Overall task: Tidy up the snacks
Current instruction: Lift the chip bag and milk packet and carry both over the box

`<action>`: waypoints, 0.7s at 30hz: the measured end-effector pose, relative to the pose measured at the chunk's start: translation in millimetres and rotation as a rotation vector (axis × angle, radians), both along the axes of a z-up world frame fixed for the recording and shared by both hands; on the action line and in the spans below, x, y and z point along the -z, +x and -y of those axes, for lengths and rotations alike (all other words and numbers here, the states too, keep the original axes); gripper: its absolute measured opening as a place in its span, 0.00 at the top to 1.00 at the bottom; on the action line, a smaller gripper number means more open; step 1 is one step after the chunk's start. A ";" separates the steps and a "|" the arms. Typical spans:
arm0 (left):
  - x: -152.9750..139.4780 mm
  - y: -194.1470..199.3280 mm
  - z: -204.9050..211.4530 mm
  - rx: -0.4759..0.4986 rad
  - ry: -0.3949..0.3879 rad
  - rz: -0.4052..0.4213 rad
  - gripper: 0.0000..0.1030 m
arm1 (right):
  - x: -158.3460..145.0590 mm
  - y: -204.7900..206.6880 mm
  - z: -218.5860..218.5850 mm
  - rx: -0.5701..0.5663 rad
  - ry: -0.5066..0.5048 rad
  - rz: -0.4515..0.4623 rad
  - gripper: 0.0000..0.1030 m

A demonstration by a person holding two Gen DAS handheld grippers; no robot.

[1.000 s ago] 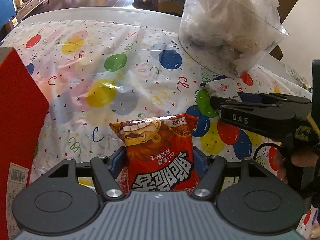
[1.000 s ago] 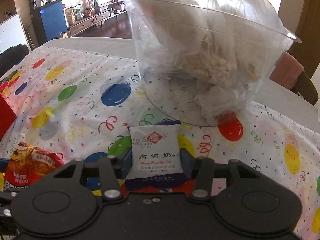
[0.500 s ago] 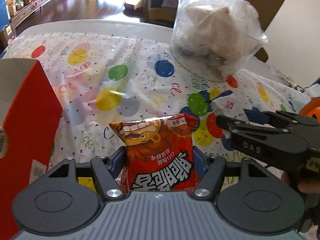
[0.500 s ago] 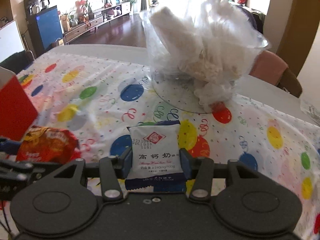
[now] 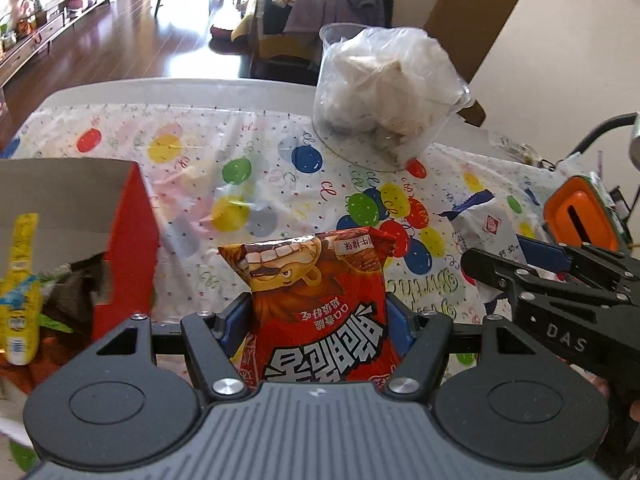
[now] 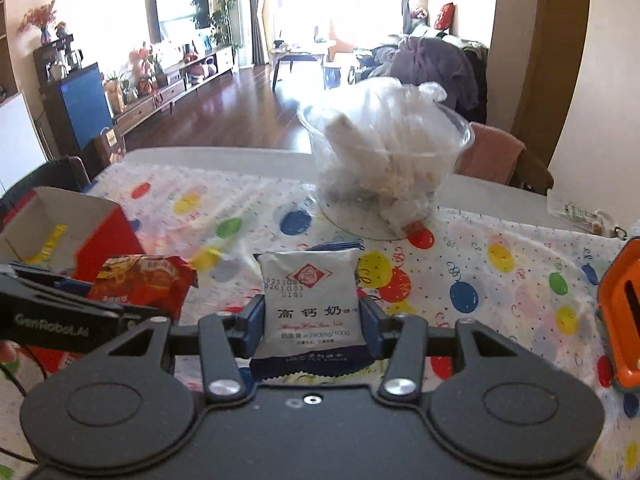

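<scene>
My left gripper [image 5: 318,320] is shut on a red snack packet [image 5: 316,304] and holds it above the table, right of an open red box [image 5: 128,236]. The box holds a yellow packet [image 5: 20,280]. My right gripper [image 6: 312,320] is shut on a white milk-candy packet [image 6: 310,300], also held above the table. In the right wrist view the red packet [image 6: 146,284] and the left gripper [image 6: 60,312] are at the left, next to the red box [image 6: 104,240]. In the left wrist view the white packet [image 5: 486,232] and the right gripper [image 5: 560,300] are at the right.
A clear plastic tub [image 6: 384,176] stuffed with white bags stands at the far middle of the table on a balloon-print cloth [image 6: 500,280]. An orange object [image 6: 620,320] lies at the right edge. Chairs and a living room are beyond the table.
Both grippers have risen and drawn back from the clear tub, each still holding its packet. The open top of the red box has come into view at the left.
</scene>
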State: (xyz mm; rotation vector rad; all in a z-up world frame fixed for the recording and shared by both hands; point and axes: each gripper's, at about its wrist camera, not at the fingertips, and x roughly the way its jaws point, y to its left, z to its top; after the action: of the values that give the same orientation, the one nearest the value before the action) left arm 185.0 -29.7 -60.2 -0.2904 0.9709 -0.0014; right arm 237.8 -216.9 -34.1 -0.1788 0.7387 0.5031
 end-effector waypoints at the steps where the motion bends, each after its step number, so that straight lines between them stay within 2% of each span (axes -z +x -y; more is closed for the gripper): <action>1: -4.2 -4.3 -3.7 0.004 0.000 0.004 0.34 | -4.4 -6.7 -1.6 0.007 0.004 0.004 0.53; 8: -31.8 -36.9 -42.7 0.022 0.017 0.042 0.34 | -29.9 -50.7 -30.1 0.020 0.038 0.018 0.53; 21: -50.6 -74.0 -146.1 -0.081 0.038 0.079 0.34 | -45.0 -88.1 -119.1 -0.051 0.073 0.047 0.53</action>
State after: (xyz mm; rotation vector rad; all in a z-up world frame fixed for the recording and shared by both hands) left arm 111.0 116.4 -9.5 -0.2929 0.8796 0.0792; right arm 149.7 -97.8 10.9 -0.1410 0.6705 0.5714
